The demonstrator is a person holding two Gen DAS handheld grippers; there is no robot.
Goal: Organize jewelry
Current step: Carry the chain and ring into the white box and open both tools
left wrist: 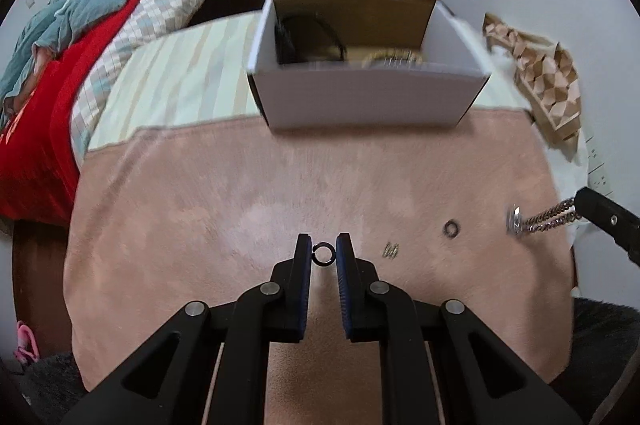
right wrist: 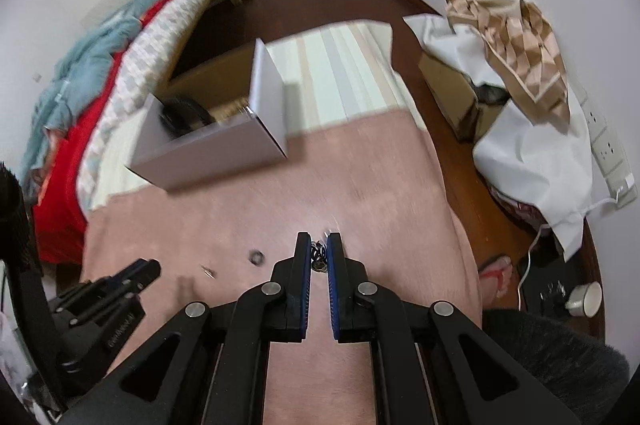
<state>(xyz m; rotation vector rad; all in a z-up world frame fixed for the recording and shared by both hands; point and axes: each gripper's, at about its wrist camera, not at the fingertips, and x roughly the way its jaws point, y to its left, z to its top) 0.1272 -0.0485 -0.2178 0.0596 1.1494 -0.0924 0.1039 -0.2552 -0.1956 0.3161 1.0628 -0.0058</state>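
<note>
My left gripper is shut on a small dark ring, held between its fingertips just above the pink blanket. My right gripper is shut on a silver chain bracelet; in the left wrist view the bracelet hangs out from its tip at the right. Another dark ring and a small silver piece lie on the blanket between the grippers. A white open box stands at the blanket's far edge with dark and gold items inside.
A bed with red and teal bedding runs along the left. A brown patterned paper bag and white cloth sit on the right by the wall. Dark wood floor lies beyond the blanket's right edge.
</note>
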